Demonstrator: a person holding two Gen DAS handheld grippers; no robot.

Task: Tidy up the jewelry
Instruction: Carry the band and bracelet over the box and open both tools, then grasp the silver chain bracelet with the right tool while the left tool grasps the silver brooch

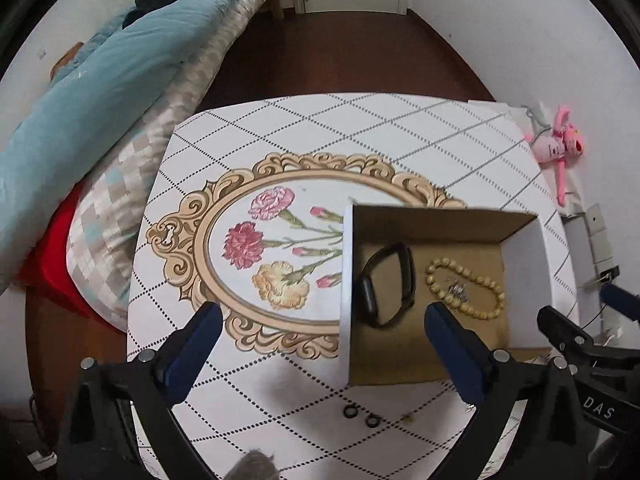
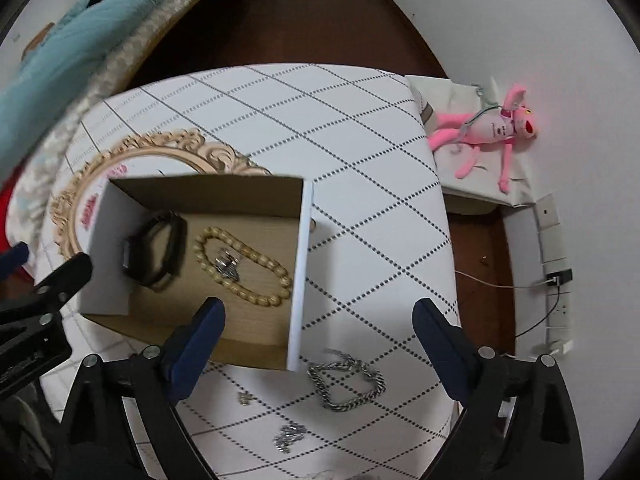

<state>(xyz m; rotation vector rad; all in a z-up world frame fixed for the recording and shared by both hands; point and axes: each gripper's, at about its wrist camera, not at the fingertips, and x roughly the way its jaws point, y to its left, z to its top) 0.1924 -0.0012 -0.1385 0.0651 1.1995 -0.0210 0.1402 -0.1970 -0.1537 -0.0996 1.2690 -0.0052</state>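
An open cardboard box (image 1: pixel 520 248) (image 2: pixel 298 272) stands on the table. Inside lie a black wristband (image 1: pixel 386 284) (image 2: pixel 154 250), a beige bead bracelet (image 1: pixel 464 294) (image 2: pixel 244 266) and a small silver piece (image 1: pixel 458 290) (image 2: pixel 228 264). On the cloth outside lie a silver chain bracelet (image 2: pixel 346 386), two small silver pieces (image 2: pixel 290 436) (image 2: pixel 244 398) and two black rings (image 1: pixel 362 416). My left gripper (image 1: pixel 322 330) is open and empty above the box's near left corner. My right gripper (image 2: pixel 318 326) is open and empty above the box's right wall.
The table (image 1: pixel 280 128) has a white diamond-pattern cloth with a floral oval. A bed with blue quilt (image 1: pixel 100 80) is at the left. A pink plush toy (image 2: pixel 488 128) lies on a low stand at the right. Cables and sockets (image 2: pixel 556 276) line the right wall.
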